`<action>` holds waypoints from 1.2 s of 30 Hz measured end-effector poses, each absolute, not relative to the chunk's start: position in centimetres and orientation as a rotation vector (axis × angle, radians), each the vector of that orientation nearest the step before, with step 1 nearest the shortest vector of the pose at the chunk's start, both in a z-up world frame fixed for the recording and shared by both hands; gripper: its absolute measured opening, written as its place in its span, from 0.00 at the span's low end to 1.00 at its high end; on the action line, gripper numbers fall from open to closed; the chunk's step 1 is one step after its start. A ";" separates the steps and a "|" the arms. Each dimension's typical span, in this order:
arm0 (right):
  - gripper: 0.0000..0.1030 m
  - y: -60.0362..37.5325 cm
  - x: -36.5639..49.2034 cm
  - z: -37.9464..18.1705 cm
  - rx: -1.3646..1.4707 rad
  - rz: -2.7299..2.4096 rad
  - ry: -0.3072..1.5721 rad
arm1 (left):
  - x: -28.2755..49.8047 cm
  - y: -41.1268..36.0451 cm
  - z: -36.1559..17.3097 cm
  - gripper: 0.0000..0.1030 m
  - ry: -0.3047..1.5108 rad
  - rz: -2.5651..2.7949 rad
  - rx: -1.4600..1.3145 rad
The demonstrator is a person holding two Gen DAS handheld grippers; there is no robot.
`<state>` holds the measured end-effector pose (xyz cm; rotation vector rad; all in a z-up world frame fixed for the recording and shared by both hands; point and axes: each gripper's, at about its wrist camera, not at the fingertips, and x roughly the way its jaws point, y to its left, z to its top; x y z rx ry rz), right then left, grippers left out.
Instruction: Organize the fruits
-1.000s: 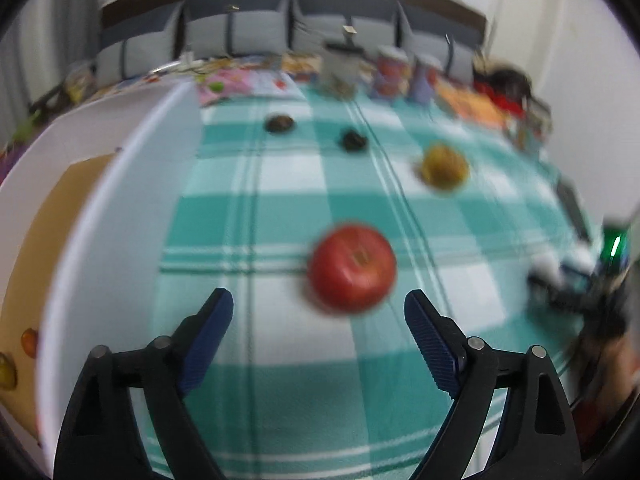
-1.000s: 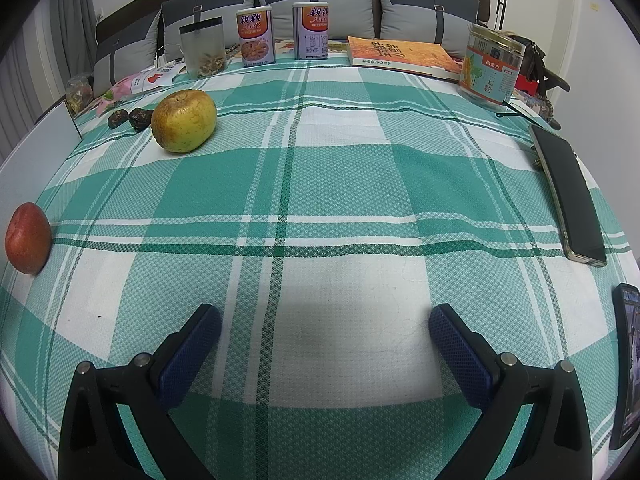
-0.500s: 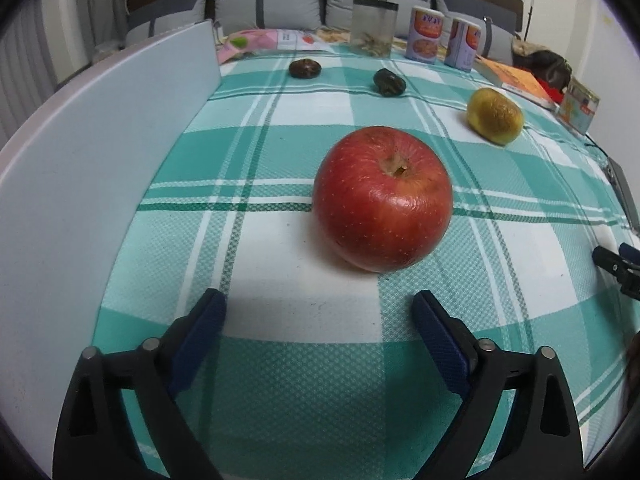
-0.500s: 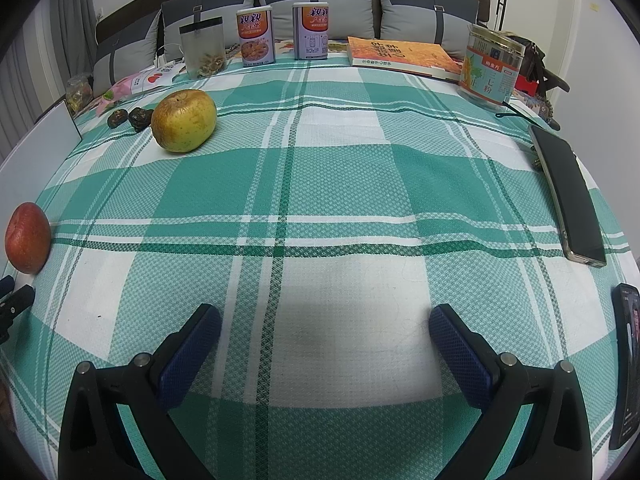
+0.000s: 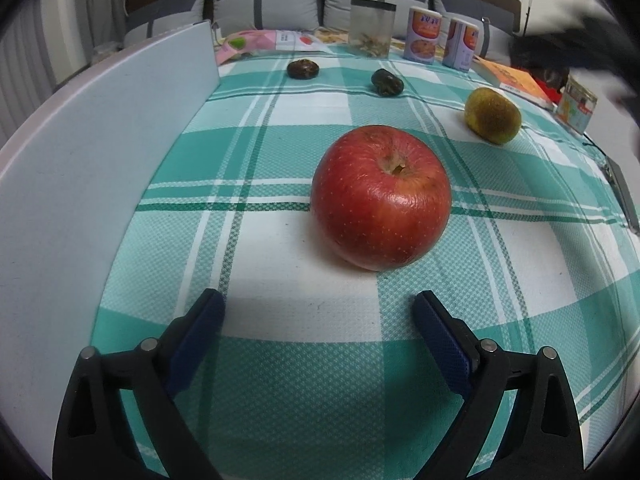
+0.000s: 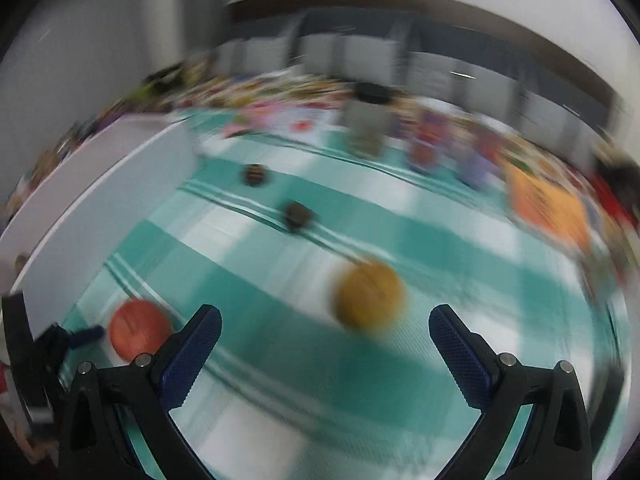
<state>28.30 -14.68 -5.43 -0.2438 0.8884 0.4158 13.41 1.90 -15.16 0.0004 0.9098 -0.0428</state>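
A red apple (image 5: 381,198) sits on the green checked cloth just ahead of my open, empty left gripper (image 5: 318,312). A yellow-green fruit (image 5: 493,116) lies farther right, and two small dark fruits (image 5: 303,69) (image 5: 386,82) lie farther back. The right wrist view is blurred by motion. In it my right gripper (image 6: 325,324) is open and empty above the cloth, with the yellow fruit (image 6: 370,294) just ahead between its fingers. The red apple (image 6: 138,330) shows at lower left beside the left gripper's tip (image 6: 82,336).
A white box wall (image 5: 92,160) runs along the left side of the cloth. Cans (image 5: 424,40), a jar (image 5: 372,28), a book (image 5: 516,82) and a tin (image 5: 578,104) stand at the back and right. A dark flat device (image 5: 622,192) lies at the right edge.
My right gripper has swung fast to the left and forward, so the yellow fruit now lies between its fingers. My left gripper has edged slightly closer to the red apple.
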 end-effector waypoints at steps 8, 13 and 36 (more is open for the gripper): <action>0.70 -7.2 39.5 -11.9 -0.399 0.383 1.098 | 13.3 1.9 -15.1 0.94 0.909 -0.044 -0.001; 0.37 -7.5 41.8 -14.0 -0.339 0.355 1.154 | 13.4 1.9 -15.1 0.94 0.909 -0.045 -0.001; 0.38 -30.0 16.8 -16.2 0.680 0.395 1.206 | 13.4 1.9 -15.1 0.94 0.908 -0.046 -0.001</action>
